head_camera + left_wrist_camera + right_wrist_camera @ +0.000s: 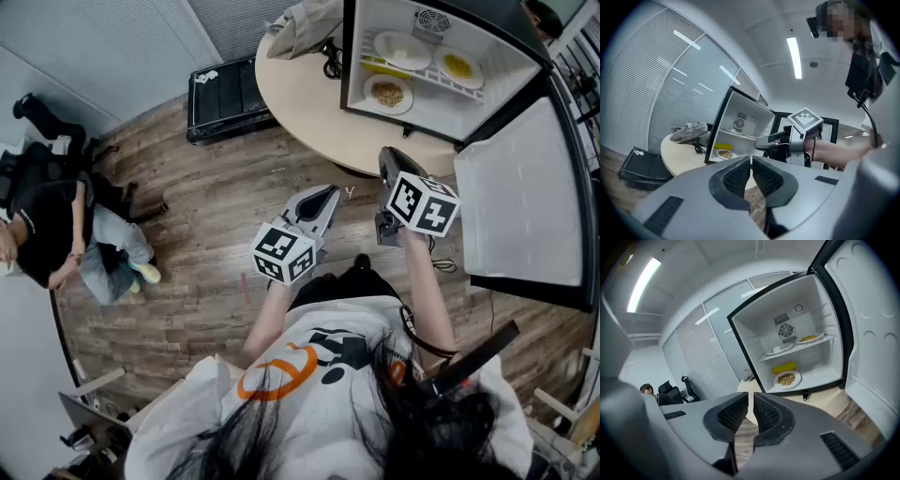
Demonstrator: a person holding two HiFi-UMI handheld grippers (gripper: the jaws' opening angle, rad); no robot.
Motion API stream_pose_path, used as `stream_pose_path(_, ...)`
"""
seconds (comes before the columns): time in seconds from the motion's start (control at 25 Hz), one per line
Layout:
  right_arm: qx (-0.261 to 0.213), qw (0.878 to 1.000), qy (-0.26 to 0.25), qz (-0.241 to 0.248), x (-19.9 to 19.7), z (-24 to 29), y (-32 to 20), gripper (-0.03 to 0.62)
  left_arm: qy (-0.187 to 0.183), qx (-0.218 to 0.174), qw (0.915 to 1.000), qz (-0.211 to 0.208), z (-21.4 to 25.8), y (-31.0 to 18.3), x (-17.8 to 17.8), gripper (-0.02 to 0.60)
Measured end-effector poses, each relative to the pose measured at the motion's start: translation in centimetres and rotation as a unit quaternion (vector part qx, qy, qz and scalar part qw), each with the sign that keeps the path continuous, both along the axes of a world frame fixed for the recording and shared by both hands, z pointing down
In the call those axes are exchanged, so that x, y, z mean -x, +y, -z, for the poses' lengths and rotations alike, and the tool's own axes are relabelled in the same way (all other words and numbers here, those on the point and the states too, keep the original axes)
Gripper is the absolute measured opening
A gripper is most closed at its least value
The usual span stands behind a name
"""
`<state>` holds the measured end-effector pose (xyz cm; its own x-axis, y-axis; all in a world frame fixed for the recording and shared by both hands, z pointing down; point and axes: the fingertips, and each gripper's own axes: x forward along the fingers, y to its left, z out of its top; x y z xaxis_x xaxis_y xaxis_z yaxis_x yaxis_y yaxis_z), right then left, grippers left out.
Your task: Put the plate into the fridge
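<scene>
Wood floor [216,216], table [300,94] w/ open fridge [525,56] at 1 o'clock, plate [387,94] inside. My left gripper [326,194] & right gripper [389,157]: jaws together, empty. Fridge top clipped by frame edge.

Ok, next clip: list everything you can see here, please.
Fridge: one, white inside, door open, on the table.
Plates: three, white, with food; two on the fridge's shelf, one on its bottom.
Yellow item: one, behind the lower plate.
Table: one, beige, round.
Grey cloth: one, on the table.
Black case: one, on the floor by the table.
Seated person: one, dark top, far left.
Left claw: shut, empty.
Right claw: shut, empty.
</scene>
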<state>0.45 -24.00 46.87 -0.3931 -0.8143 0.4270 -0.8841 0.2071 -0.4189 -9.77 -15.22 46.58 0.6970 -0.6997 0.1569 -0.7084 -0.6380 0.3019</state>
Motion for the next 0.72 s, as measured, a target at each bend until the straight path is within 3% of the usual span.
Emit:
stream_pose_path(0.4, 0.024, 0.999, -0.029, 0.008, -1.4, -1.3, 4.8, 0.043, -0.014, -0.005, 0.9999, 0.005, 1.3, 2.0, -1.5, 0.012)
stream_pose_path(0.72, 0.032, 0.998, -0.032, 0.033, -4.0, -1.9, 11.4, 0.041, -0.010, -0.007, 0.9999, 0.010, 1.1, 6.2, -6.3, 0.012)
